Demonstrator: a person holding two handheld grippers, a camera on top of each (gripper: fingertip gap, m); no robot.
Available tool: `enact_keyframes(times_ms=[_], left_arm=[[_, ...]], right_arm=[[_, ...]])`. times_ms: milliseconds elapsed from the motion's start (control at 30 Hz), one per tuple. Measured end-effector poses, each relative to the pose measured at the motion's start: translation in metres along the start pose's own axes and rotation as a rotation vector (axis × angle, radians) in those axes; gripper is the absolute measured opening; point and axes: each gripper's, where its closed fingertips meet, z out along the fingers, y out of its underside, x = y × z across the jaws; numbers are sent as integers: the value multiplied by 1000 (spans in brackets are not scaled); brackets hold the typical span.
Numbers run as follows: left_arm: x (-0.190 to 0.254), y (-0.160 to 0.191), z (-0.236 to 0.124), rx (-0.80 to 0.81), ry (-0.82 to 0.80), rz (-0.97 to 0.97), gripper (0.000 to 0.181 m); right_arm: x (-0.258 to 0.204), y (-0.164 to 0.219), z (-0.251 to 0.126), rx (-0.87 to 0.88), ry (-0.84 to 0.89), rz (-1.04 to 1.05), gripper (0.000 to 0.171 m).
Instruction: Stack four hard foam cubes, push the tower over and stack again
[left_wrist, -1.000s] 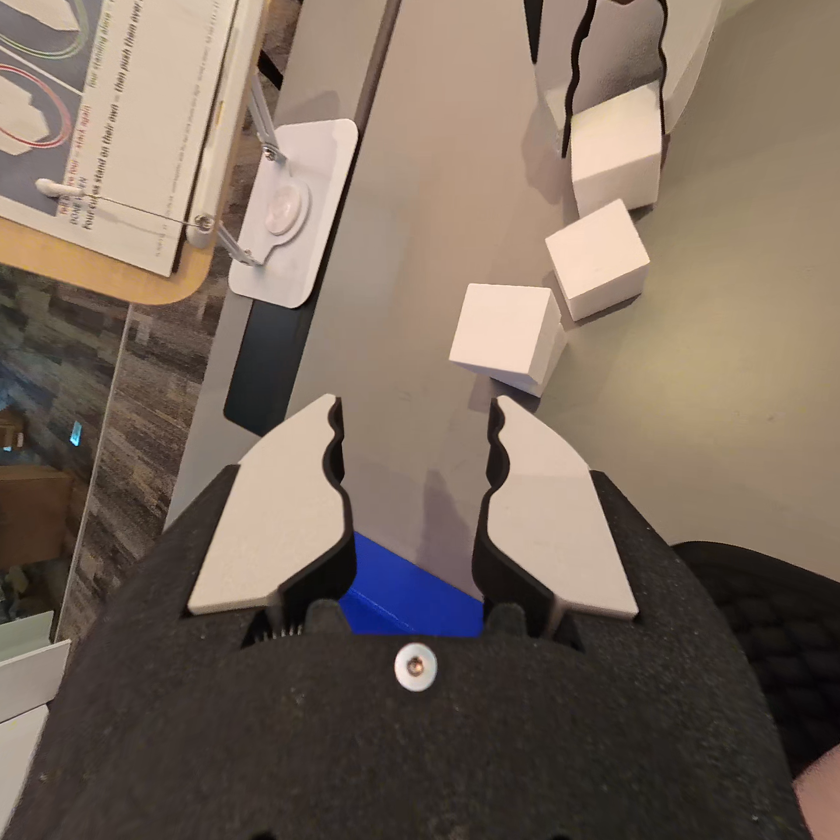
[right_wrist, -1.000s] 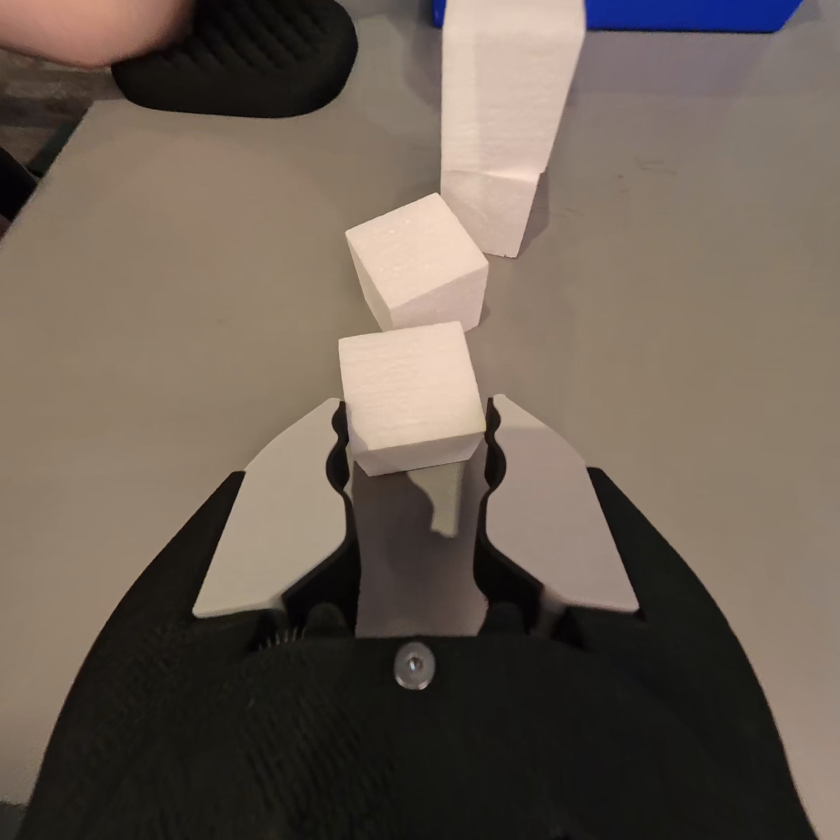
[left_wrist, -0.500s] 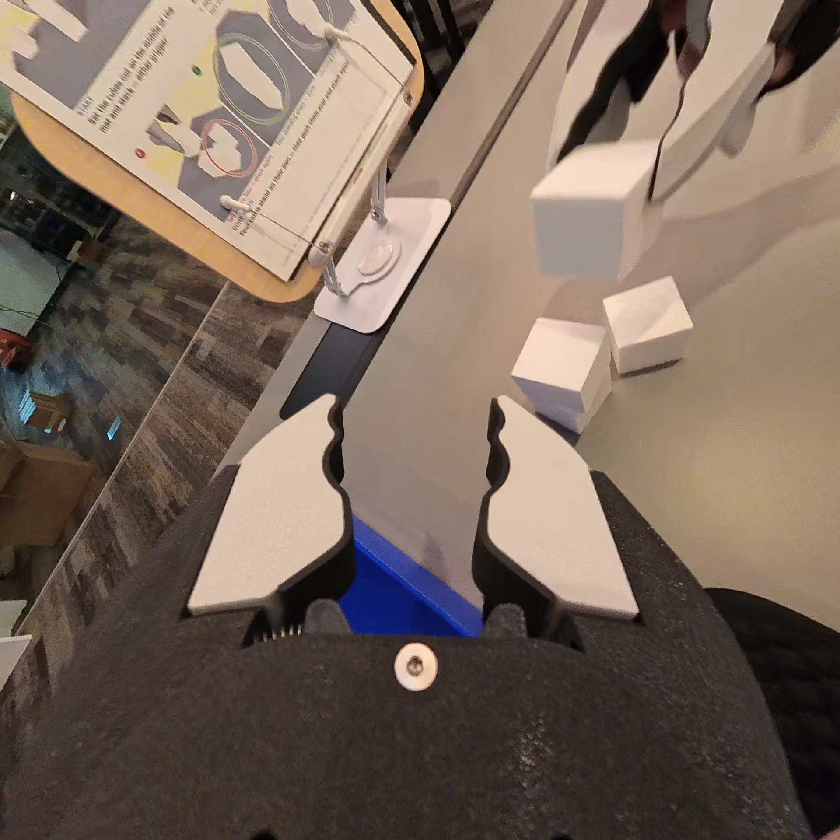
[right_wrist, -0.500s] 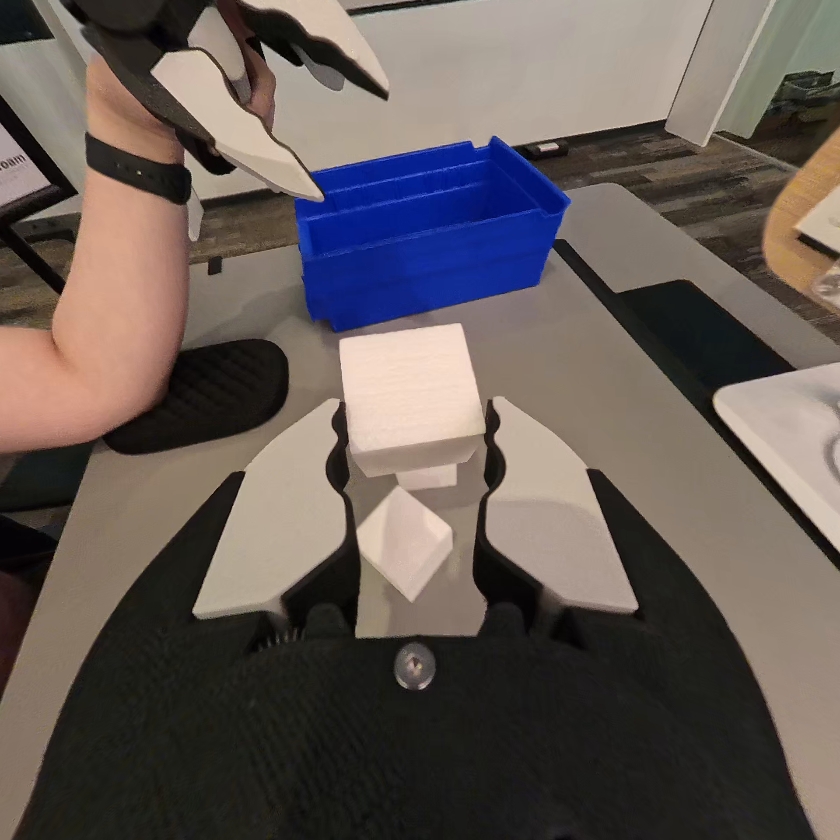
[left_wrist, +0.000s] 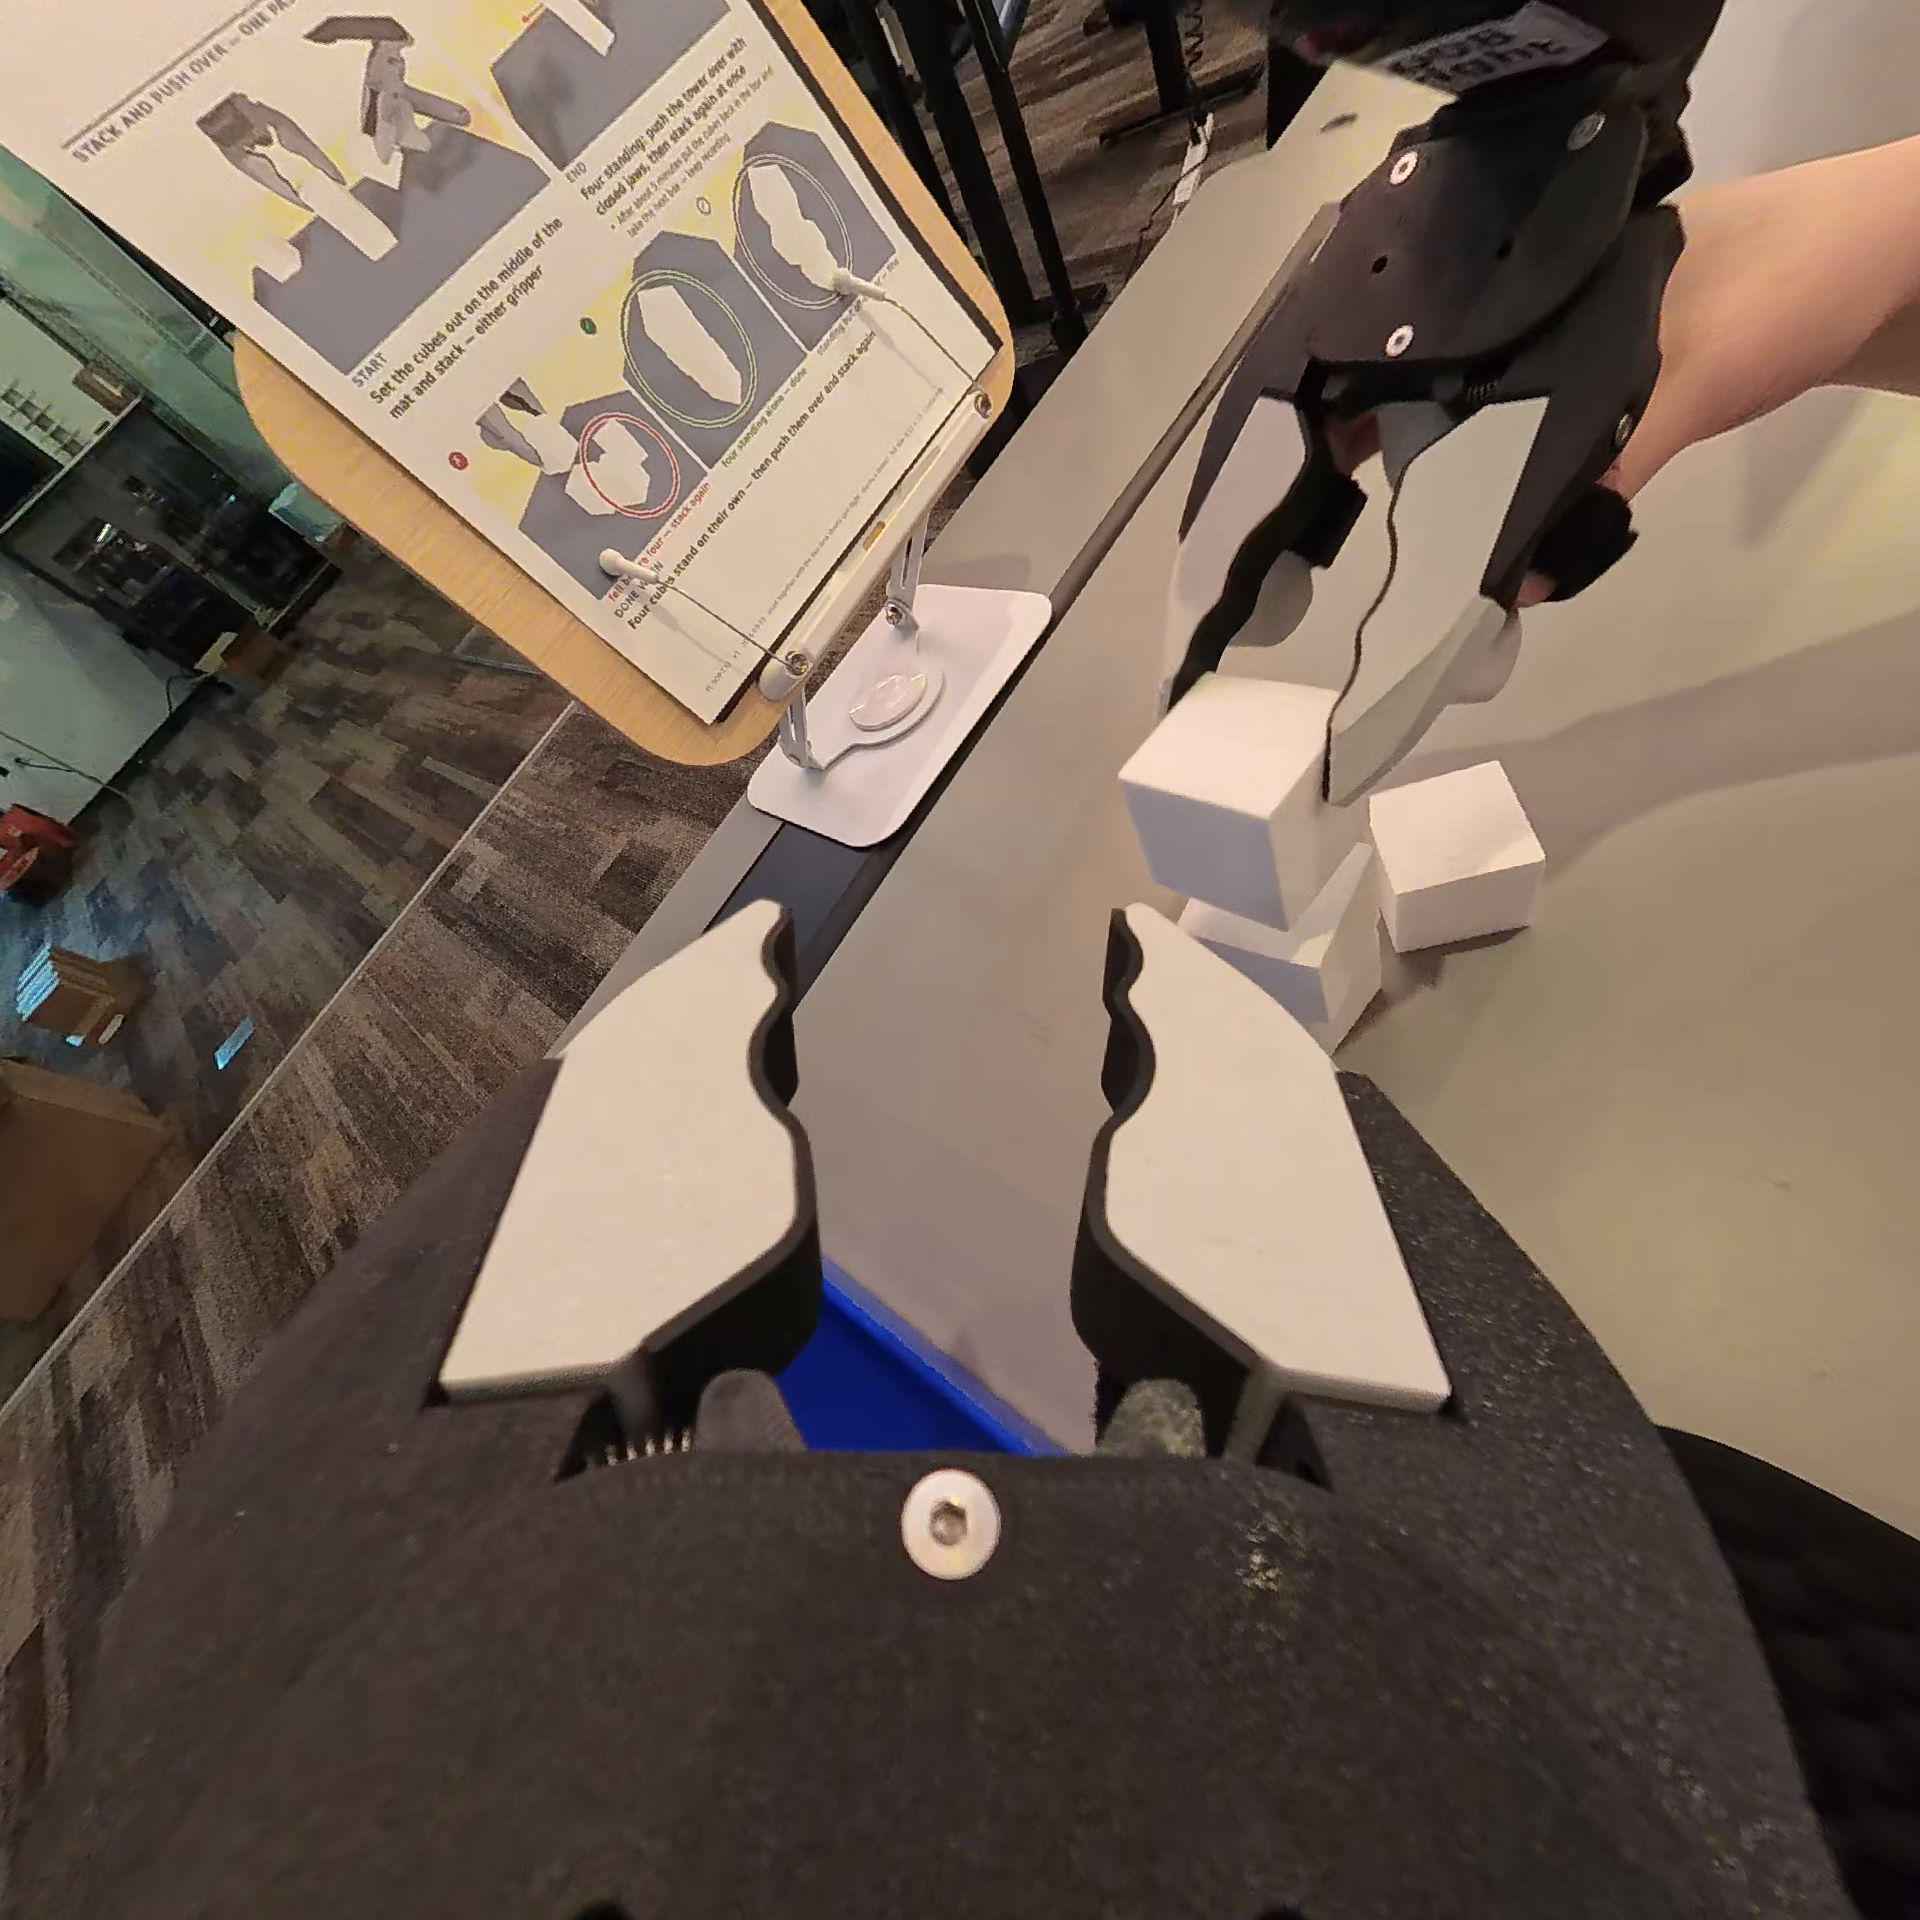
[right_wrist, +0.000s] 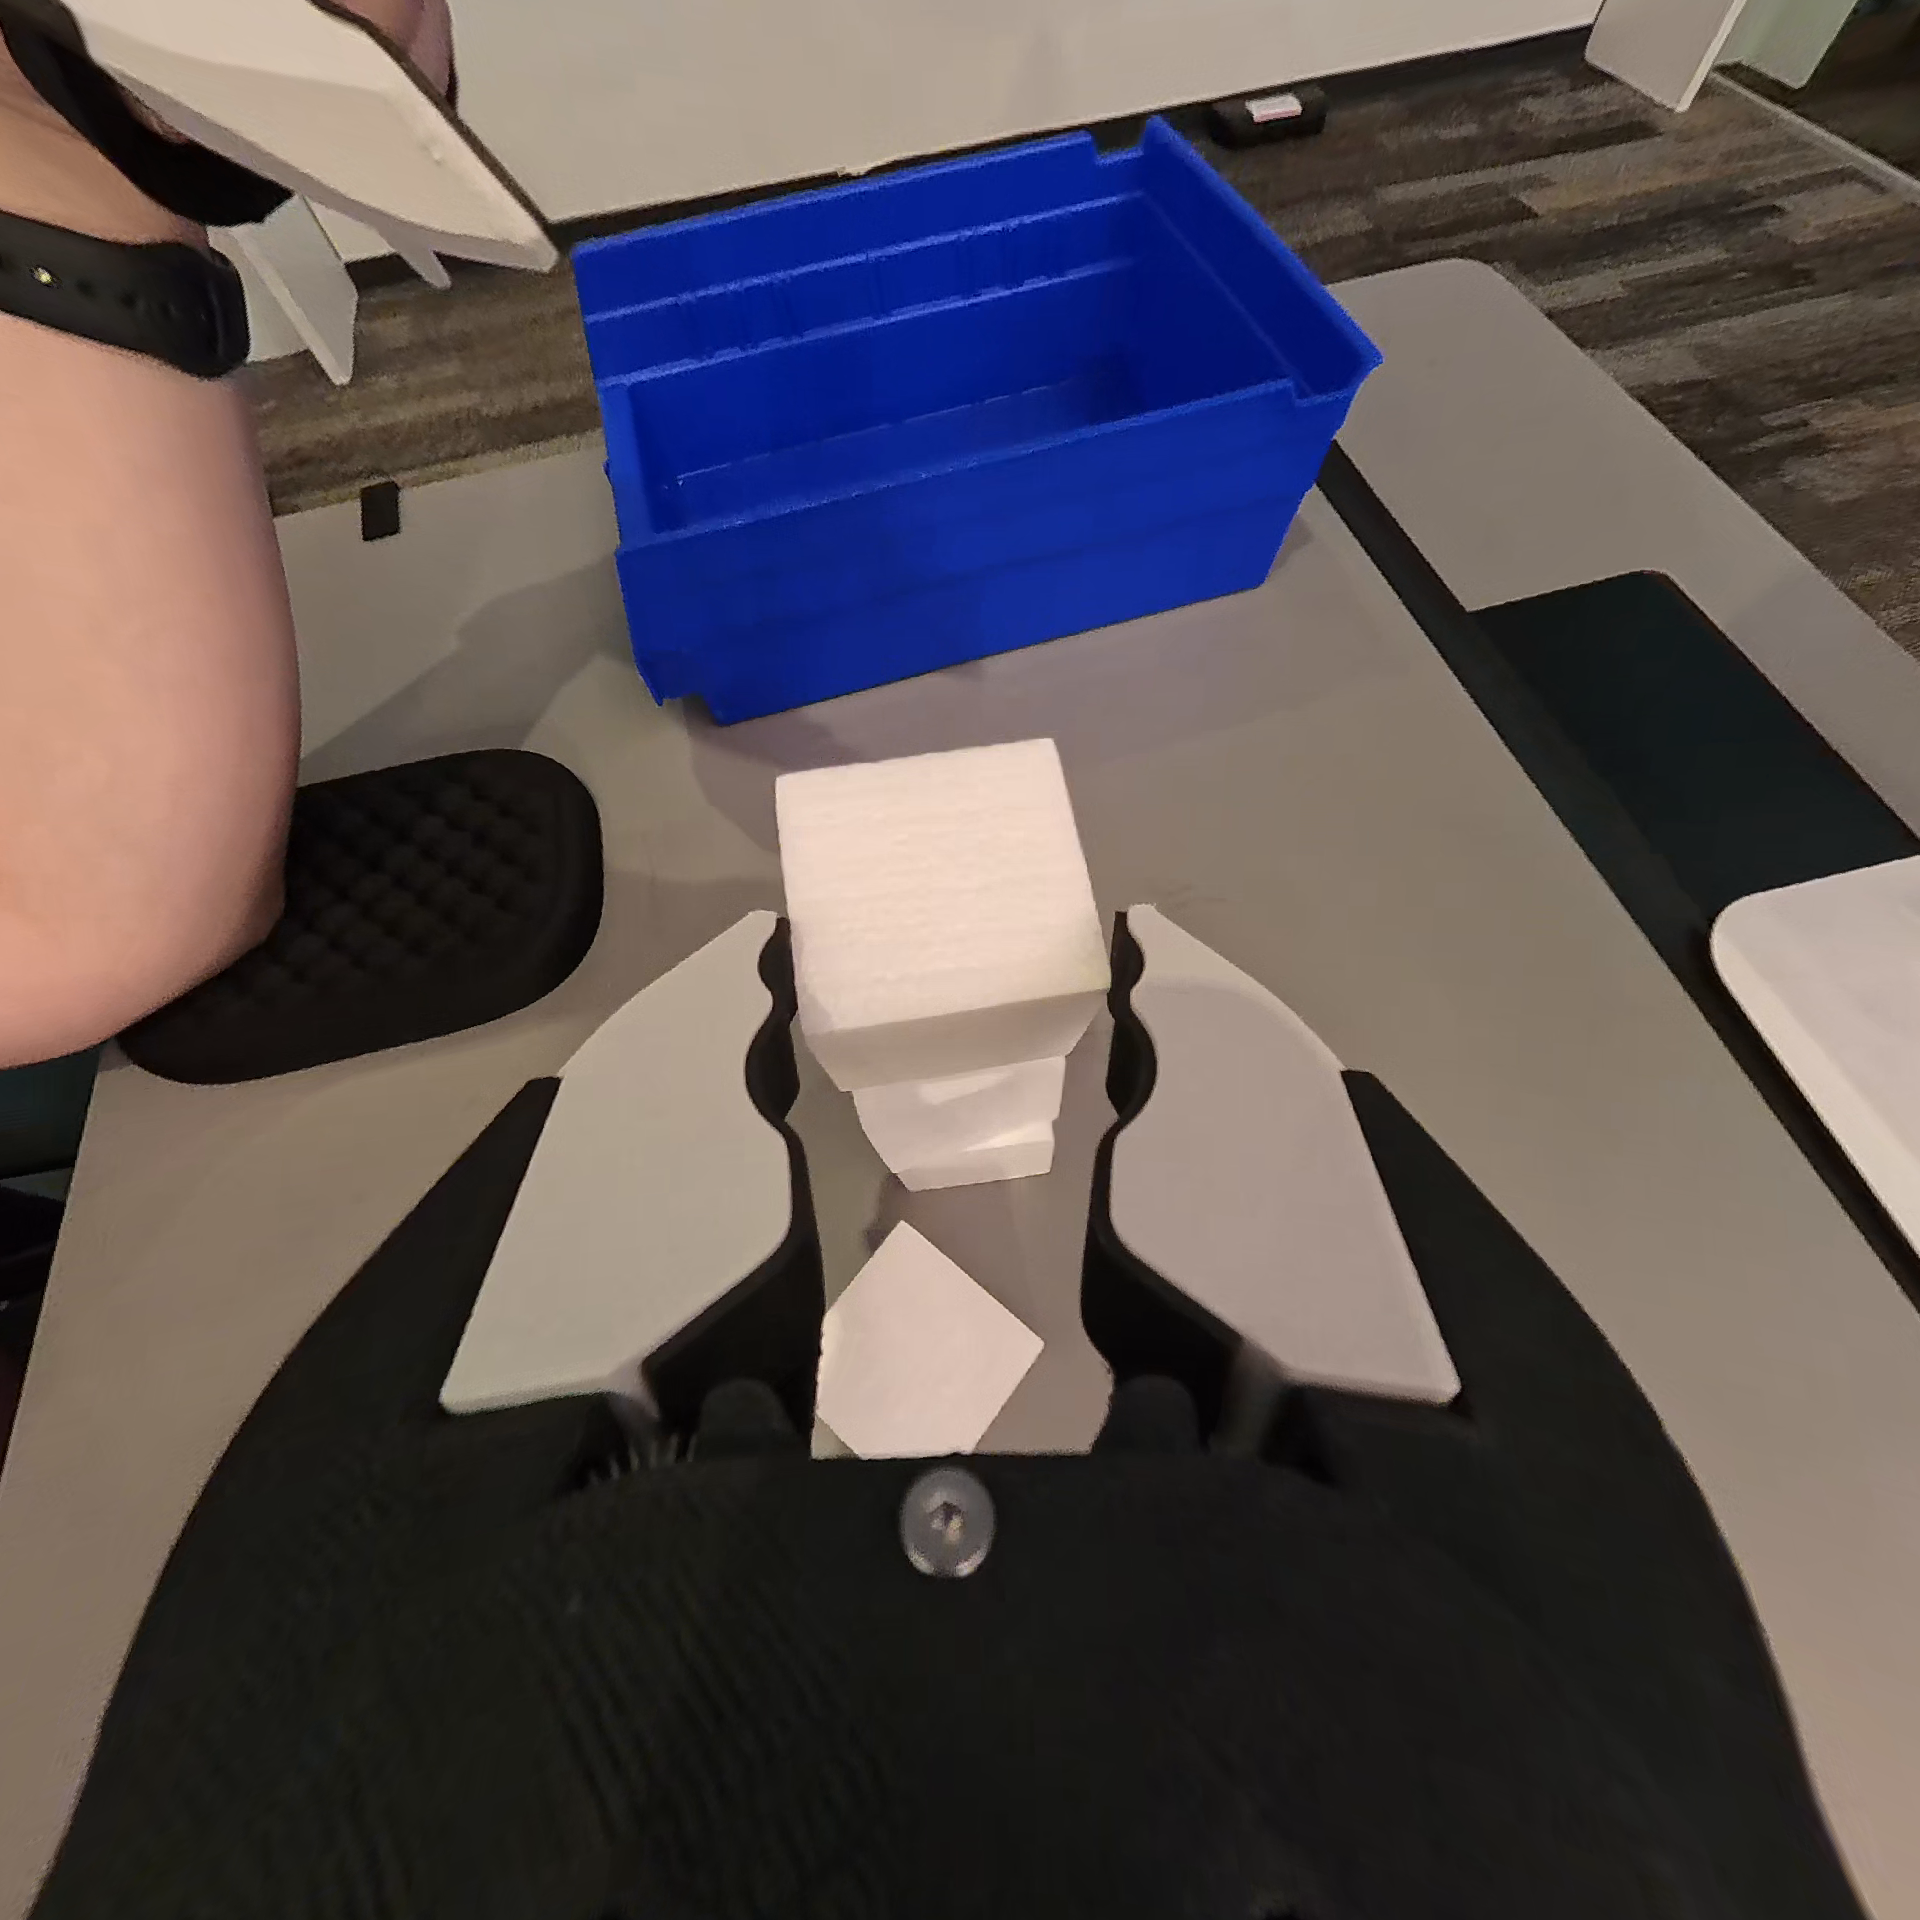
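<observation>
My right gripper is shut on a white foam cube and holds it directly over a stack of two cubes on the grey table. I cannot tell whether the held cube touches the stack. A further cube lies loose on the table, nearer to me. In the left wrist view the right gripper holds this cube above the stack, with the loose cube beside it. My left gripper is open and empty, raised off to the side.
A blue bin stands behind the stack. A black wrist pad lies to its left under a person's arm. An instruction board on a white stand base sits at the table's edge.
My right gripper has lifted its cube off the table and carried it over the two-cube stack. My left gripper has risen and tilted away, still open.
</observation>
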Motion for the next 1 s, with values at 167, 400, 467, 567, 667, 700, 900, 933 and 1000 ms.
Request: enact_keyframes(times_ms=[167,400,467,567,667,700,900,933,1000], left_arm=[[4,-3,-3,26,32,-14,47],[6,-12,-9,86,58,-42,38],[6,-15,-12,108,60,-45,38],[3,-20,-16,144,49,-48,38],[4,-22,-19,161,47,-35,34],[1,-22,-20,164,26,-33,35],[5,-30,-19,191,40,-11,28],[8,-31,-18,188,55,-9,26],[12,-32,-15,180,68,-8,26]], right_arm=[[-3,9,9,-80,1,-70,59],[-3,12,15,-107,32,-111,60],[-2,12,14,-98,52,-128,67],[-8,11,5,-42,30,-138,78],[-13,23,-13,22,-12,-188,81],[-12,33,-19,27,-29,-201,82],[-14,102,-35,42,-270,-199,71],[-12,109,-33,37,-280,-190,71],[-8,118,-27,12,-277,-203,73]])
